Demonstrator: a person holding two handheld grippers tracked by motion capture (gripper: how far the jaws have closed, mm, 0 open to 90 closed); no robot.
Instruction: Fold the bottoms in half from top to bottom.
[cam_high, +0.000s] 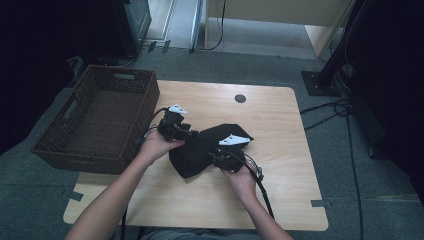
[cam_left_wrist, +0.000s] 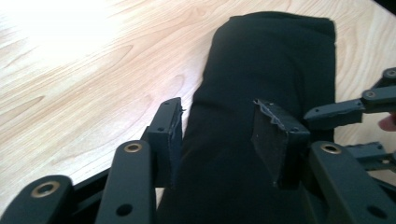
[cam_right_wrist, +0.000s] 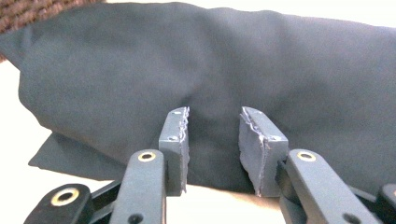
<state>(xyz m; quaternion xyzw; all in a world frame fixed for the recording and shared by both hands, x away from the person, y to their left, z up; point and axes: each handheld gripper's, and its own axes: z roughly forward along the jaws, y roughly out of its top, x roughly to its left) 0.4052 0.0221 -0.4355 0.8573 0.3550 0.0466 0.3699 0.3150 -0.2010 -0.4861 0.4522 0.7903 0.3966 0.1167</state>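
Here, left gripper (cam_left_wrist: 217, 135) parted astride the folded black cloth (cam_high: 202, 147), pads not visibly pressing; right gripper (cam_right_wrist: 212, 144) likewise agape against it. Mid-table (cam_high: 280, 125) from above, wicker basket (cam_high: 95, 117) overhanging the left edge; bare wood right and near.

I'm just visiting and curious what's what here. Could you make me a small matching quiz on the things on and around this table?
Things:
1. brown woven wicker basket
2. folded black cloth
3. light wooden table
4. small dark round disc

Descriptions:
A. near the table's far edge
B. between the two tools
C. at the table's left edge
D. carries the cloth

Pairs: 1-C, 2-B, 3-D, 4-A
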